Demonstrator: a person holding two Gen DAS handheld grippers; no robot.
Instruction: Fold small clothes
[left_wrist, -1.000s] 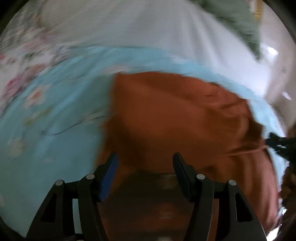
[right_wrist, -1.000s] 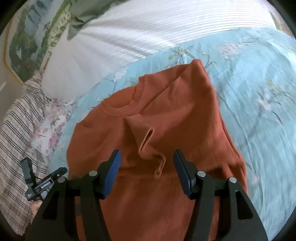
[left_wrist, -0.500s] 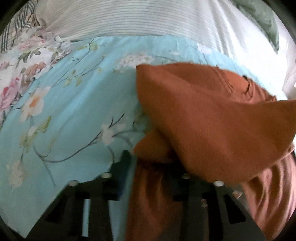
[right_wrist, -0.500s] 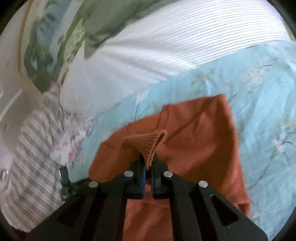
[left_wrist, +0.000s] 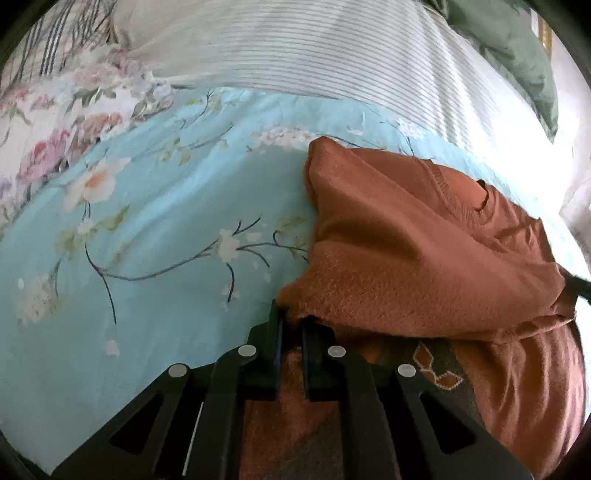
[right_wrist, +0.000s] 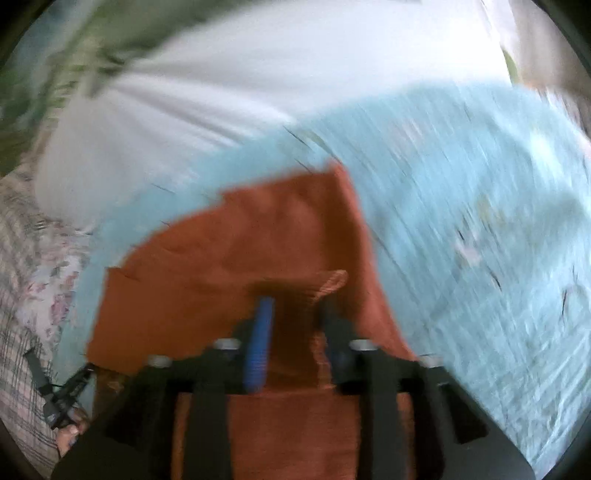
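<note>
An orange knit sweater (left_wrist: 406, 240) lies on the bed, part of it folded over itself. My left gripper (left_wrist: 291, 321) is shut on the sweater's near edge, with cloth pinched between the fingers. In the blurred right wrist view the same sweater (right_wrist: 221, 258) fills the middle. My right gripper (right_wrist: 295, 310) hangs just above it and its jaws are opening. The ribbed cuff (right_wrist: 334, 278) droops by the right finger, and the pads no longer press on it.
A light blue floral sheet (left_wrist: 147, 240) covers the bed. A white striped pillow (left_wrist: 295, 48), a green pillow (left_wrist: 517, 44) and a pink floral pillow (left_wrist: 55, 122) line the far side. A person's hand (right_wrist: 68, 439) shows at the lower left of the right wrist view.
The left gripper closed on the sweater's edge and moved down a little. The right gripper pinched the ribbed cuff, lifted it, and now stands parted again.
</note>
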